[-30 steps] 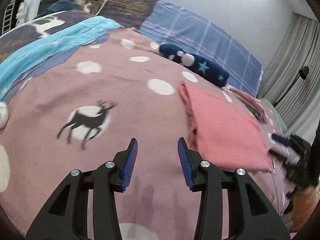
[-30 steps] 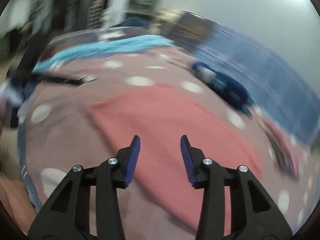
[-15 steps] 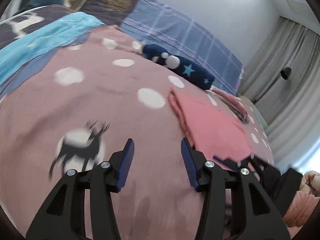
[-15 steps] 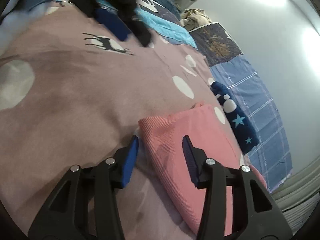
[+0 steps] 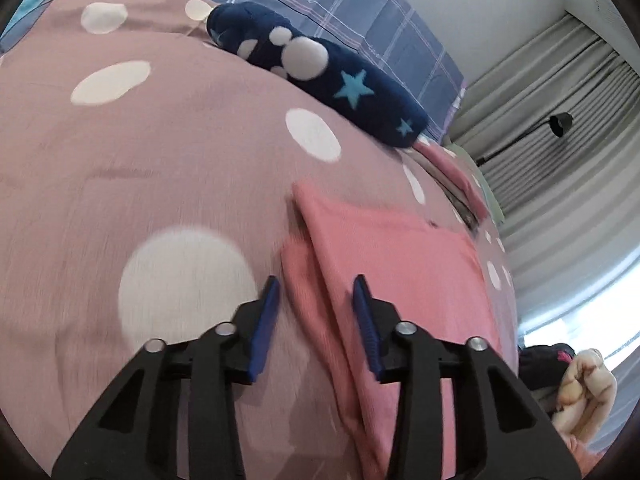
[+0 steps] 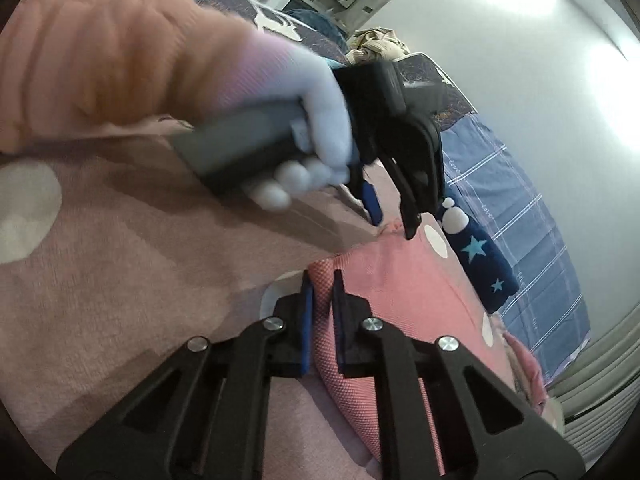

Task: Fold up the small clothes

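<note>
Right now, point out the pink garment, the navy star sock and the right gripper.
pink garment [image 5: 392,248]: left wrist view, flat middle of the top layer.
navy star sock [image 5: 352,92]: left wrist view, beside its light blue star.
right gripper [image 6: 321,280]: right wrist view, between the tips, shut on the garment's corner.

Count, both wrist views. Grippers: two, left gripper [image 5: 316,312] and right gripper [image 6: 321,304]. Gloved hand [image 6: 316,120]: one. Pink garment [image 5: 400,256]: one, folded (a second pink piece [image 5: 452,168] lies beyond it, kind unclear). Navy star-print roll [image 5: 352,88]: one. Spotted mauve bedspread [image 5: 160,152]: one. Plaid blue cover [image 5: 360,12]: one. Black lamp [image 5: 560,122]: one.
</note>
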A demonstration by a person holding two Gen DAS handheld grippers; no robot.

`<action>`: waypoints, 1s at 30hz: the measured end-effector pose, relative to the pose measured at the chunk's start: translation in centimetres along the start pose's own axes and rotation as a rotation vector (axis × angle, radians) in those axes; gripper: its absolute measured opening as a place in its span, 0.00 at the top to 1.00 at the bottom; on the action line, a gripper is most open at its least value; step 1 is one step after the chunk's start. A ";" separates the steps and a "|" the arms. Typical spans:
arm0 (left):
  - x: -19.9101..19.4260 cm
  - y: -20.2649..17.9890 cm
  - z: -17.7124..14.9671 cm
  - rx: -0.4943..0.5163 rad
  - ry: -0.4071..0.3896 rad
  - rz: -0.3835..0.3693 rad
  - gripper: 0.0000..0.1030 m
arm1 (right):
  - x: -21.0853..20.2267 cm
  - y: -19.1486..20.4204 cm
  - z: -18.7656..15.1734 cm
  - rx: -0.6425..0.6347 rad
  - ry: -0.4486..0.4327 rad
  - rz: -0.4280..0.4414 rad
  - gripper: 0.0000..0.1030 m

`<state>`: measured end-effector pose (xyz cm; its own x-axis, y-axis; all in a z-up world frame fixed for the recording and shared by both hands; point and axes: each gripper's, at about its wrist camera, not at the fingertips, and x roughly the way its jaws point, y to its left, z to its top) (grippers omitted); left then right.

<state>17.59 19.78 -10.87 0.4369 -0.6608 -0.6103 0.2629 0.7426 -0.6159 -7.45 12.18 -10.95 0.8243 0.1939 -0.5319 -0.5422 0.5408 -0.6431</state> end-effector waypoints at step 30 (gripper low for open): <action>0.5 -0.3 1.7 -0.011 -0.019 -0.092 0.97 | 2.6 -0.3 1.1 0.002 0.052 -0.022 0.95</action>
<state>19.23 19.38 -10.15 0.4276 -0.7237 -0.5417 0.2932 0.6779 -0.6742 -4.96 13.36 -11.53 0.8263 0.1388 -0.5459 -0.5236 0.5464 -0.6537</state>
